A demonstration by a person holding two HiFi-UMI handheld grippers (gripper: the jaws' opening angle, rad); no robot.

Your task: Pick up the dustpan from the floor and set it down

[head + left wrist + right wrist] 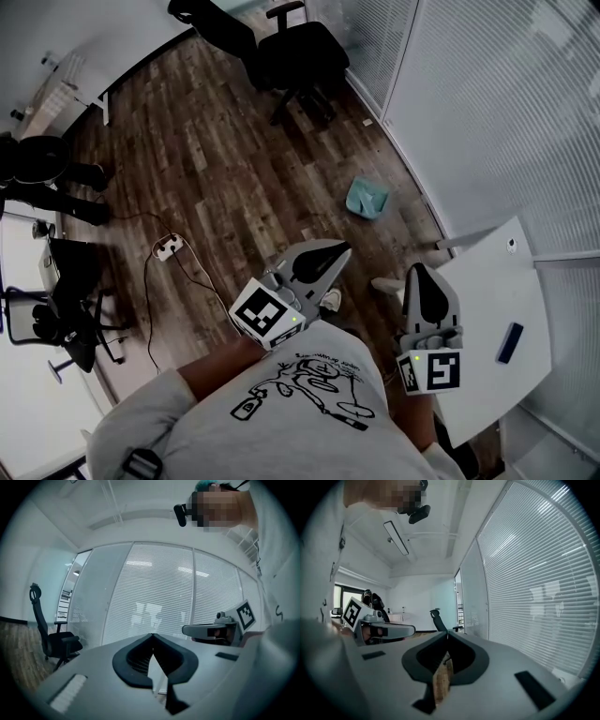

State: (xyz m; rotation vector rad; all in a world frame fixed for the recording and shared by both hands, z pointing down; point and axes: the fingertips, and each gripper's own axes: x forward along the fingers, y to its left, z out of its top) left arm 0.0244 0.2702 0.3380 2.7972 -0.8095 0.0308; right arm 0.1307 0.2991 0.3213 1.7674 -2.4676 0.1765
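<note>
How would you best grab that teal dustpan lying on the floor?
Probably by a raised edge of the dustpan, coming down from above, since it lies flat on the floor. No handle can be made out at this size.

The dustpan (367, 198) is lying on the floor (225, 178), near the foot of the blinds wall (487, 112) at the right. Beyond it, further along that wall, two office chairs (300, 54) are standing next to each other. The power strip (167, 247) is lying on the floor well to the left of the dustpan, with its cable (150, 309) trailing toward the person. The bench (487, 300) is standing at the right, nearer than the dustpan, and is carrying a small object (509, 342) toward its right edge. The left gripper (343, 251) and the right gripper (420, 270) are hanging side by side in front of the person. Both are well apart from the dustpan, and the right gripper is hanging by the bench's left edge.
</note>
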